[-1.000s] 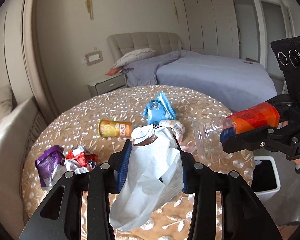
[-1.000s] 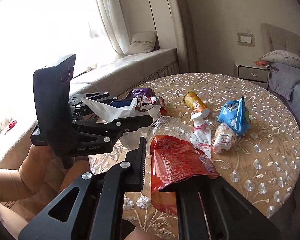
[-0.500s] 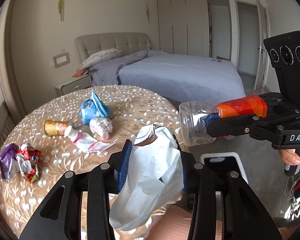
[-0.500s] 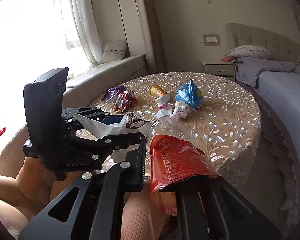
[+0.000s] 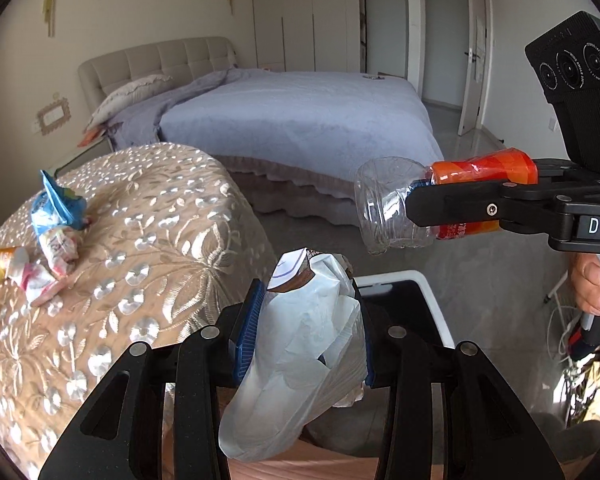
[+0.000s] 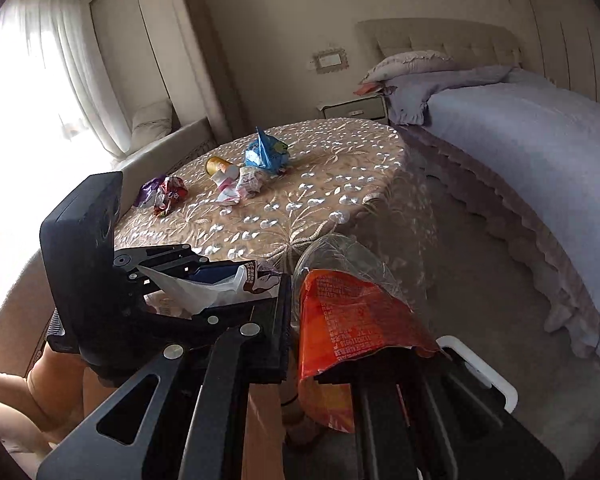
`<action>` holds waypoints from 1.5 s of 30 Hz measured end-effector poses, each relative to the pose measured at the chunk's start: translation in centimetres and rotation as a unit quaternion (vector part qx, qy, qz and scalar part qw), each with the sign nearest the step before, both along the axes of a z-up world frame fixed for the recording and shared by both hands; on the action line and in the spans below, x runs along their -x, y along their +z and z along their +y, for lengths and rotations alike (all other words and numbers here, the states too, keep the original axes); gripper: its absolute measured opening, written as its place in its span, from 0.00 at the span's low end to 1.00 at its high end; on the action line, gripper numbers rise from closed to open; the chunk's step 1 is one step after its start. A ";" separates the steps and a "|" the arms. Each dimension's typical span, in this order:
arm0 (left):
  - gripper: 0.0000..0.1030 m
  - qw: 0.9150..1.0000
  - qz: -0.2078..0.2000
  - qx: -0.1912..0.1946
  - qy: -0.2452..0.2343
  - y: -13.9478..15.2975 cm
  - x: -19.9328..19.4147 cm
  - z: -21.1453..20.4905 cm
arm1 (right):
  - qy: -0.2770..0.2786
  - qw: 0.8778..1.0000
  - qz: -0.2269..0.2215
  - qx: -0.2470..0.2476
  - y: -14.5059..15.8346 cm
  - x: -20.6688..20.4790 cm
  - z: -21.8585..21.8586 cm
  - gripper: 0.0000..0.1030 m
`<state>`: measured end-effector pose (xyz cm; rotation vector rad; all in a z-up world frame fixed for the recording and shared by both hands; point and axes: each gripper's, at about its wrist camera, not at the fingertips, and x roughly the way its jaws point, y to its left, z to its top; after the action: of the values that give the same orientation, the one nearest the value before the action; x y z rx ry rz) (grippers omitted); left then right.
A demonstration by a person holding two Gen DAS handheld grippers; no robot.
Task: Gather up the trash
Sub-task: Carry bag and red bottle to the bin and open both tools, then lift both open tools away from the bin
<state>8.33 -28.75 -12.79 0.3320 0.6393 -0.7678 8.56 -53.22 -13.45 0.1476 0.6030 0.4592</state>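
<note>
My left gripper (image 5: 306,308) is shut on a crumpled white wrapper (image 5: 300,352) and holds it over the near edge of a white-rimmed black trash bin (image 5: 432,300). My right gripper (image 6: 324,320) is shut on a clear plastic bottle with an orange label (image 6: 348,312), held level off the table above the bin (image 6: 496,380). The bottle also shows in the left wrist view (image 5: 396,212). More trash lies on the round table (image 6: 300,200): a blue bag (image 6: 266,152), a yellow can (image 6: 216,165), a white-pink wrapper (image 6: 244,180) and purple-red wrappers (image 6: 160,196).
A bed with a grey cover (image 5: 300,120) stands behind the bin. A nightstand (image 6: 354,110) is by the headboard. A window seat (image 6: 152,128) runs along the left. Cables lie on the floor at the right (image 5: 568,340).
Both grippers have swung right, away from the table, with their loads still held. The bin now lies directly under and ahead of them.
</note>
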 end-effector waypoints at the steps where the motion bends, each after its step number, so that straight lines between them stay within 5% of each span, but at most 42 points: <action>1: 0.39 1.000 0.008 -0.004 -0.005 -0.6 -0.2 -0.7 | -0.009 1.000 0.008 0.000 -0.6 0.0 -0.6 0.09; 10: 0.39 0.994 0.078 -0.037 -0.061 -5.9 -1.1 -6.6 | -0.087 0.993 0.071 0.032 -6.8 -0.1 -4.7 0.09; 21: 0.40 0.973 0.183 -0.078 -0.115 -14.0 -3.2 -11.8 | -0.156 0.973 0.167 0.015 -13.7 -3.3 -8.9 0.10; 23: 0.65 0.969 0.197 -0.081 -0.122 -14.9 -3.3 -12.5 | -0.166 0.968 0.187 0.012 -14.7 -3.9 -9.5 0.35; 24: 0.95 0.967 0.207 -0.084 -0.121 -15.3 -3.4 -12.8 | -0.169 0.964 0.203 0.009 -15.2 -4.2 -9.8 0.78; 25: 0.95 0.966 0.215 -0.081 -0.122 -15.5 -3.6 -13.0 | -0.179 0.961 0.210 0.005 -15.6 -4.3 -10.2 0.97; 33: 0.95 0.966 0.202 -0.096 -0.133 -15.9 -3.1 -13.1 | -0.186 0.949 0.250 -0.043 -17.1 -4.4 -12.2 0.96; 45: 0.95 0.972 0.198 -0.065 -0.110 -14.6 -4.4 -11.7 | -0.171 0.958 0.229 -0.014 -15.2 -4.9 -10.4 0.96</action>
<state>12.69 -40.44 -27.35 0.3777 1.0437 -1.0201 13.44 -63.58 -28.68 0.3846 1.0063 0.0925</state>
